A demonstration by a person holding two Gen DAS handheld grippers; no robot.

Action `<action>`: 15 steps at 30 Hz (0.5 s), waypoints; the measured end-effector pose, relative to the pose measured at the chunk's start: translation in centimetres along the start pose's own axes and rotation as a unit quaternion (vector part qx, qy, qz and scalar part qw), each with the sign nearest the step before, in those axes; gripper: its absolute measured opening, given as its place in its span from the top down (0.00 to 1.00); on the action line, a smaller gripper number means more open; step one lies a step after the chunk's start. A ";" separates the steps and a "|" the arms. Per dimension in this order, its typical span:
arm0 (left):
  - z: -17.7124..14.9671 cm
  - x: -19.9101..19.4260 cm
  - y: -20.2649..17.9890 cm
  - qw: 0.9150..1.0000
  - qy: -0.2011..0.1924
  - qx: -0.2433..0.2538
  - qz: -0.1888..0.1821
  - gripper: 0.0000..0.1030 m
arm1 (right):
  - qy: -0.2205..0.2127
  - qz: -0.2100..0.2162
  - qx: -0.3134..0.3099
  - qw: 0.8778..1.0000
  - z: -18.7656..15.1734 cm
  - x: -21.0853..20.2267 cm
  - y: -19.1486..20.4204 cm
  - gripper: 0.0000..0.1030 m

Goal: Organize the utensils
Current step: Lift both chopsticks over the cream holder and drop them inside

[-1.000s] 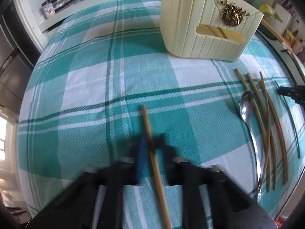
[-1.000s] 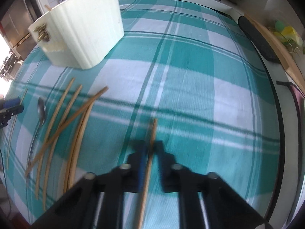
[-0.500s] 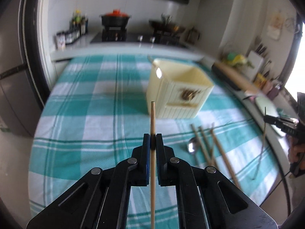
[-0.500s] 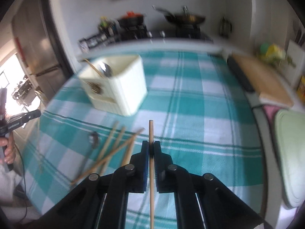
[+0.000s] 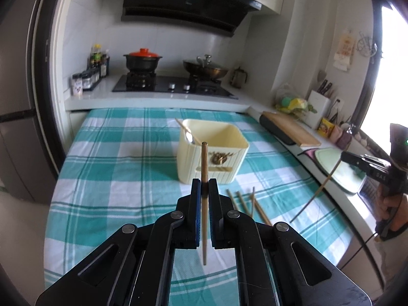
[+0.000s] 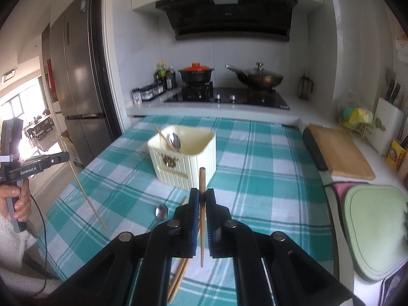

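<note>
My left gripper (image 5: 204, 187) is shut on a wooden chopstick (image 5: 204, 163), held upright above the table. My right gripper (image 6: 202, 197) is shut on another wooden chopstick (image 6: 202, 181), also upright in the air. A cream utensil holder (image 5: 213, 153) stands on the checked tablecloth ahead; it holds a spoon and a chopstick, and it also shows in the right wrist view (image 6: 183, 155). Loose chopsticks (image 5: 244, 202) lie on the cloth to its right. A spoon (image 6: 160, 213) lies beside the loose chopsticks (image 6: 178, 275). The other gripper shows at the edge of each view (image 5: 367, 164) (image 6: 38, 164).
The teal checked tablecloth (image 5: 122, 168) covers the table. A counter with a stove (image 5: 173, 86), pots and jars runs along the back. A wooden cutting board (image 6: 339, 155), a green mat (image 6: 374, 227) and a knife block (image 5: 318, 104) are on the right-hand counter. A fridge (image 6: 76, 76) stands at left.
Both grippers have lifted their chopsticks off the cloth and tilted up from looking down at the table to looking level across the kitchen.
</note>
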State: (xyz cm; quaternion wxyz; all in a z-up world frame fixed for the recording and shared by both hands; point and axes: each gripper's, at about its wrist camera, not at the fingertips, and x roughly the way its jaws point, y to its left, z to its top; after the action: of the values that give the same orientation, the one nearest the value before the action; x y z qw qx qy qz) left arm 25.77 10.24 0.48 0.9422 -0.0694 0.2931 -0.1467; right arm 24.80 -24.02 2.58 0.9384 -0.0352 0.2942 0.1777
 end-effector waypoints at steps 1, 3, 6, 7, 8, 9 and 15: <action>0.4 -0.1 -0.1 1.000 -0.002 0.003 0.000 0.96 | -0.004 0.001 0.000 1.000 0.3 -0.1 0.0 0.95; 1.1 -0.3 -0.3 1.000 -0.007 0.007 -0.003 0.96 | -0.014 0.001 -0.001 1.000 1.1 -0.2 0.1 0.95; 3.1 -1.0 -0.6 1.000 -0.026 0.013 -0.010 0.96 | -0.024 0.001 -0.008 1.000 2.6 0.0 0.3 0.95; 3.7 -1.2 -0.7 0.999 -0.034 0.015 -0.010 0.96 | -0.027 0.002 -0.011 1.000 3.0 0.1 0.4 0.95; 4.7 -1.4 -0.9 0.999 -0.044 0.018 -0.011 0.96 | -0.030 0.003 -0.016 0.999 3.9 0.3 0.5 0.95; 5.8 -1.6 -1.2 0.998 -0.056 0.022 -0.011 0.96 | -0.034 0.003 -0.019 0.999 4.6 0.5 0.6 0.95; 13.2 -0.3 -2.6 0.992 -0.126 0.022 -0.002 0.96 | -0.083 0.008 -0.035 0.996 10.1 2.0 1.8 0.95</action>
State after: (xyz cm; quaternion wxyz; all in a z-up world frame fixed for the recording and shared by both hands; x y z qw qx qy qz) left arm 32.48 8.48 11.97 0.9726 -0.0670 0.1686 -0.1455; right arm 31.18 -20.02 9.80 0.9564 -0.0510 0.2089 0.1974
